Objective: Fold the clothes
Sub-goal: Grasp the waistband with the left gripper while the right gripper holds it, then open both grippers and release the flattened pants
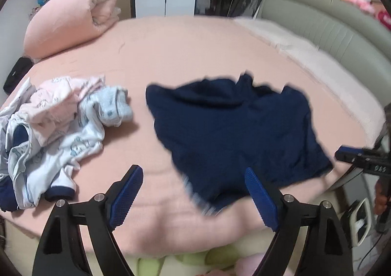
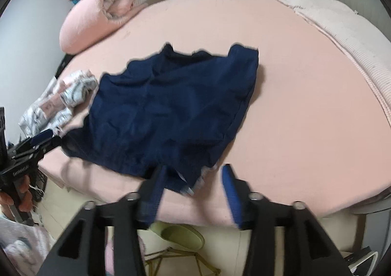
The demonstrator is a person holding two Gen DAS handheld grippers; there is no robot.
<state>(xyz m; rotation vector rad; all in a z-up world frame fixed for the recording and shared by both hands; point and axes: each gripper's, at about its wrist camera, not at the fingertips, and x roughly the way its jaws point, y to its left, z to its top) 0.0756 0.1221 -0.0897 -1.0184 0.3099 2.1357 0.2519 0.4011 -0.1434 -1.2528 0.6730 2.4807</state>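
A navy blue garment (image 1: 234, 129) lies spread and rumpled on the pink bed (image 1: 183, 51); it also fills the middle of the right wrist view (image 2: 171, 110). My left gripper (image 1: 193, 178) hovers open over the bed's near edge, its right finger at the garment's lower hem, nothing between the fingers. My right gripper (image 2: 195, 175) is open too, with the garment's bottom corner lying between its blue pads. A pile of unfolded light clothes (image 1: 53, 129) sits left of the navy garment, also visible in the right wrist view (image 2: 61, 102). Each gripper shows at the edge of the other's view, hand-held.
A rolled pink blanket (image 1: 73, 19) lies at the bed's far left corner. A grey padded headboard (image 1: 330, 26) and a pale cover (image 2: 342, 39) run along the right side. A green slipper (image 2: 180, 234) lies on the floor below the bed edge.
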